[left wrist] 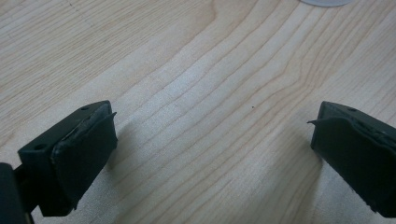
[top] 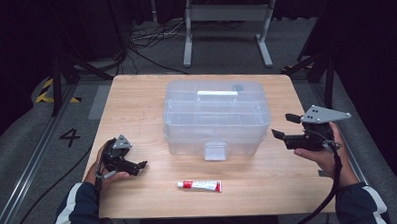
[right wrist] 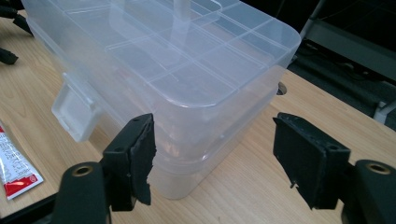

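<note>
Your right gripper [top: 283, 126] hangs just right of the clear lidded box [top: 215, 116], jaws wide and gripping nothing — the box's corner sits ahead of them. Your left gripper [top: 133, 166], also spread empty, rests left of the box; the tube [top: 199, 185] lies in front of it.

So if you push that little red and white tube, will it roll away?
Probably not far: the tube lies flat on the table, and its crimped end looks flattened. It likely feels light and squishy, so it may slide or dent instead.
</note>
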A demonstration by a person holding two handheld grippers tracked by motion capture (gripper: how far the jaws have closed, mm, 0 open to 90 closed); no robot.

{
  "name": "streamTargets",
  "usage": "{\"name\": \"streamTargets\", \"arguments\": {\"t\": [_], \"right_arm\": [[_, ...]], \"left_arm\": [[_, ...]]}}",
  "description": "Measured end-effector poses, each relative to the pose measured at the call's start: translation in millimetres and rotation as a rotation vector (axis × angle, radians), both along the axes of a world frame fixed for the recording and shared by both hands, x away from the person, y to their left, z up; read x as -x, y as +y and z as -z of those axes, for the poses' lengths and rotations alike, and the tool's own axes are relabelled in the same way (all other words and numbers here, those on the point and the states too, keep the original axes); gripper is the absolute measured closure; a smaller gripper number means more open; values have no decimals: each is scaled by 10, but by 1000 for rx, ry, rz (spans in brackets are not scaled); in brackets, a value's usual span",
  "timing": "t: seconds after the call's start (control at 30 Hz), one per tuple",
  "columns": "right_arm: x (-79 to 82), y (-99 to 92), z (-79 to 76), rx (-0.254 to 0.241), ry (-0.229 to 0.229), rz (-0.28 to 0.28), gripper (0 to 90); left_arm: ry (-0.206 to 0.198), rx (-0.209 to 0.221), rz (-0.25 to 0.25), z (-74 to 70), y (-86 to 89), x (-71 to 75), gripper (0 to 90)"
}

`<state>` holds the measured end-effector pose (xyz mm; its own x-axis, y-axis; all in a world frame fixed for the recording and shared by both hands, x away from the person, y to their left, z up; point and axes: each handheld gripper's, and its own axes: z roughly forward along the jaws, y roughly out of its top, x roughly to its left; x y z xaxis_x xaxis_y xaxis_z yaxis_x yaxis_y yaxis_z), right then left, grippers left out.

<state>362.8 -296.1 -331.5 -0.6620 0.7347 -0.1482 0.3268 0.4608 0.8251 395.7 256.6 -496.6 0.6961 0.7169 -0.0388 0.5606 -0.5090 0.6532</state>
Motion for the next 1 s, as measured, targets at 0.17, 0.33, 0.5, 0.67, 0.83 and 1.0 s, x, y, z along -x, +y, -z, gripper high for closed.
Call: {"name": "streamTargets", "arguments": {"t": [0.17, 0.33, 0.5, 0.67, 0.83, 1.0], "right_arm": [[-32, -2, -93, -15, 0, -2, 311], [-79, 27, -166, 1, -7, -1, 311], [-141, 84, -212, 10, -12, -6, 310], [-197, 164, -252, 22, -15, -25, 303], [-273, 255, -247, 34, -8, -39, 299], [-343, 346, -244, 47, -2, -56, 294]], "left_arm": [[0, 0, 0, 0, 0, 0, 4], [-1, -1, -1, 0, 0, 0, 5], [-2, -1, -6, 0, -5, 1, 5], [-2, -1, -5, 0, -4, 1, 5], [-1, 1, -7, 1, -6, 2, 5], [-2, -1, -8, 0, -6, 4, 5]]}}
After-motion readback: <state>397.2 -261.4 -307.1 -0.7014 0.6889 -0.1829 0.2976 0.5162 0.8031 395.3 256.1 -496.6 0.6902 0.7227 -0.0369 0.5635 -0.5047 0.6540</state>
